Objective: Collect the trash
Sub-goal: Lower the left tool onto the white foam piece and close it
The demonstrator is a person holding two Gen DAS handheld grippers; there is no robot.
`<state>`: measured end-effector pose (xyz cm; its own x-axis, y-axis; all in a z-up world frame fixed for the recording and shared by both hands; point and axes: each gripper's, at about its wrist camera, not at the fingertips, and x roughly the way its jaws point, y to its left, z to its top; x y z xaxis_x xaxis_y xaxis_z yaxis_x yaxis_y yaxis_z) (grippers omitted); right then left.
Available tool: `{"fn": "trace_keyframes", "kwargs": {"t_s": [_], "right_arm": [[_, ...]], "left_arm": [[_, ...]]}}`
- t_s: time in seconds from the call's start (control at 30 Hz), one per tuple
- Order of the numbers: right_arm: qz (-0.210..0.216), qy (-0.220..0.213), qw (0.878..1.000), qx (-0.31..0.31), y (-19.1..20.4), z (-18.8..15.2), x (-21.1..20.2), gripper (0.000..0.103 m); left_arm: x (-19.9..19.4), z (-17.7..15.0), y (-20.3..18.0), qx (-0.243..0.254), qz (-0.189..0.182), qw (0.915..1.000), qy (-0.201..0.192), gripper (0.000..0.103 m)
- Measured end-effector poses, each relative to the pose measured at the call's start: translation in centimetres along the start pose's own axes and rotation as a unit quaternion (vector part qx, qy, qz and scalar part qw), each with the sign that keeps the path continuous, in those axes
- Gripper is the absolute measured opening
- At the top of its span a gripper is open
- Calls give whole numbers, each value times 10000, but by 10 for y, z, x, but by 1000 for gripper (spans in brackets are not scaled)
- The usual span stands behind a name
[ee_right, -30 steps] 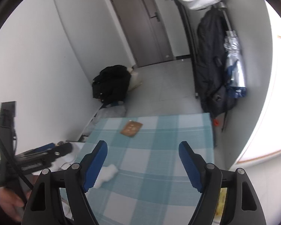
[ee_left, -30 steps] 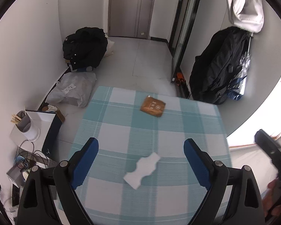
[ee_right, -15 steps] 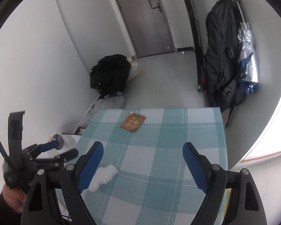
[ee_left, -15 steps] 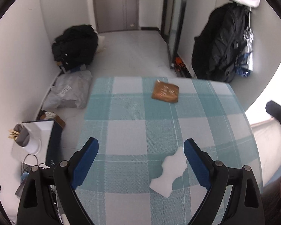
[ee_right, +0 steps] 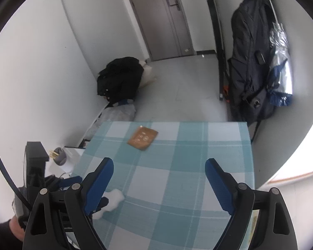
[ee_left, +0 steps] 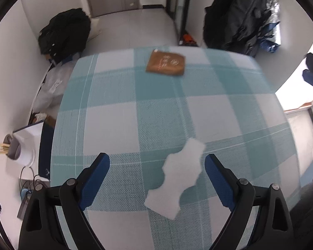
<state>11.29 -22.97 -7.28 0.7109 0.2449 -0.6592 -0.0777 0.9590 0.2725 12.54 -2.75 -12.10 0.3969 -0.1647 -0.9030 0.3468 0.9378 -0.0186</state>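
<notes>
A black bag (ee_right: 120, 77) is slumping against the wall, a backpack (ee_right: 251, 66) is hanging by the door (ee_right: 160, 16).

Left wrist cam looks steeply down, close over the checkered surface (ee_left: 119, 125); right wrist cam sits higher, further back. Both face the door (ee_right: 162, 18), sharing surface, floor.
</notes>
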Motion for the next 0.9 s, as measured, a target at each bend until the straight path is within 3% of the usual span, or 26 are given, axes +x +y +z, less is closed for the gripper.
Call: {"fn": "trace_keyframes", "kwargs": {"t_s": [0.2,0.4,0.53,0.6,0.73,0.87,0.9], "right_arm": [[-113,98,9994,302,-20,-1,0,90],[-142,80,9995,257,-22,-3,-7,90],[-148,80,9996,245,-24,-5,-10,90],[-154,116,9994,291,-27,-6,-10,90],[-162,144,9991,355,-31,-7,-10,90],[-150,169,9991,354,-31,-7,-8,90],[-147,182,9991,351,-30,-7,-8,90]], "left_arm": [[4,-6,0,-79,-163,9998,54,91],[2,-8,-12,118,-124,9999,24,90],[-3,-10,-17,233,31,9995,-195,87],[-1,-8,-18,248,37,9996,-142,73],[2,-8,-15,95,-202,9998,11,63],[3,-9,-15,65,-317,9994,96,35],[4,-9,-15,65,-322,9994,119,35]]}}
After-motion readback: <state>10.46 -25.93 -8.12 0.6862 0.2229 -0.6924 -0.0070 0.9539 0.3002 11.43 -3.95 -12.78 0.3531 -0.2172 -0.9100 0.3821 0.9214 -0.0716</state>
